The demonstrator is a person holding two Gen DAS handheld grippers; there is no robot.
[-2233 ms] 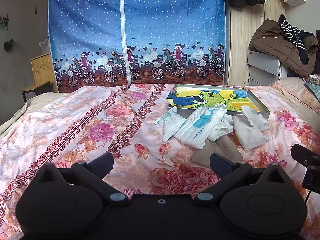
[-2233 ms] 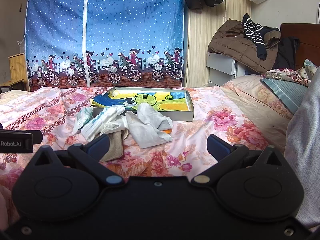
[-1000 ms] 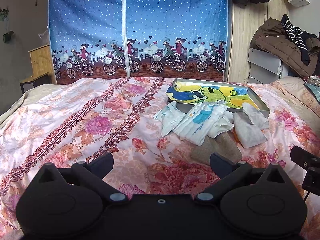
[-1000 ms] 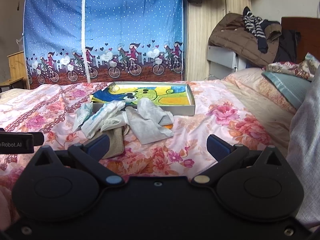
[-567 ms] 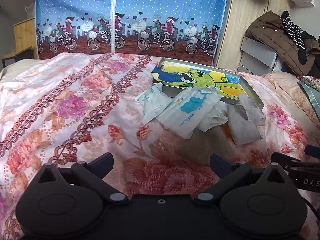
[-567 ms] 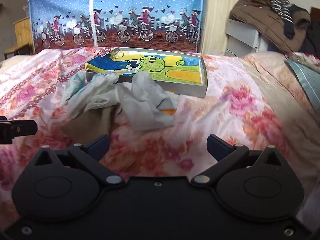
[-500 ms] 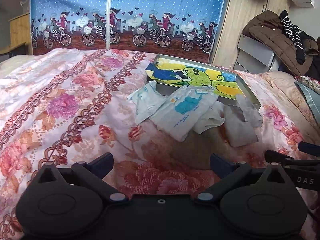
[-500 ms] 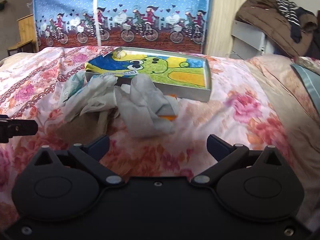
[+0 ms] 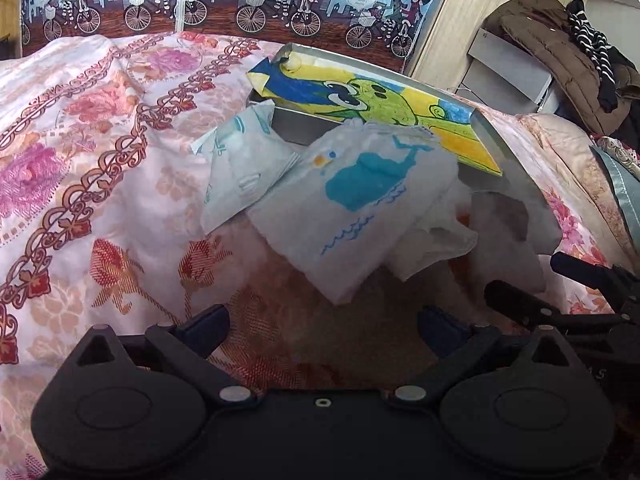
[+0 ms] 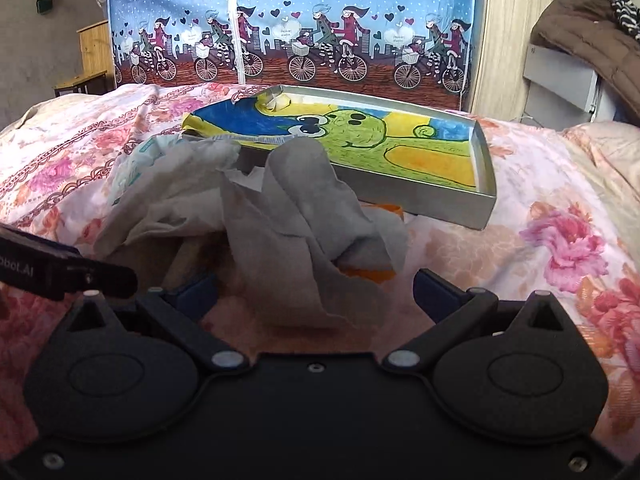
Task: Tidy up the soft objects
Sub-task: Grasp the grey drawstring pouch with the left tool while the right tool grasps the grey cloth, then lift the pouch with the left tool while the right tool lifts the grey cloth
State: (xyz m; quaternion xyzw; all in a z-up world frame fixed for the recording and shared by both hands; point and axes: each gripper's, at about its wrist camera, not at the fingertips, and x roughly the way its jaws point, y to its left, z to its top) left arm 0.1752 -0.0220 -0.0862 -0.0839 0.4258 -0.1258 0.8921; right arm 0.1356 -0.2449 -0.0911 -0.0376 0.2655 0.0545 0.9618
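A heap of small soft clothes lies on the floral bed in front of a shallow grey tray (image 9: 486,128) lined with a green cartoon drawing. On top is a white cloth with a blue whale (image 9: 352,208), with a pale blue cloth (image 9: 240,168) to its left. A grey cloth (image 10: 296,224) lies on the right, over something orange (image 10: 368,274). My left gripper (image 9: 322,326) is open and empty, just short of the whale cloth. My right gripper (image 10: 316,286) is open, its fingers either side of the grey cloth's near edge. The tray also shows in the right wrist view (image 10: 486,168).
A blue curtain with cyclists (image 10: 288,32) hangs behind the bed. A pile of coats (image 9: 560,52) sits on a white unit at the right. A wooden stand (image 10: 90,60) is at the far left. Pillows (image 9: 616,184) lie to the right.
Both grippers have moved forward and down towards the heap of clothes, which now fills the near view. Both stay open and nothing has been grasped.
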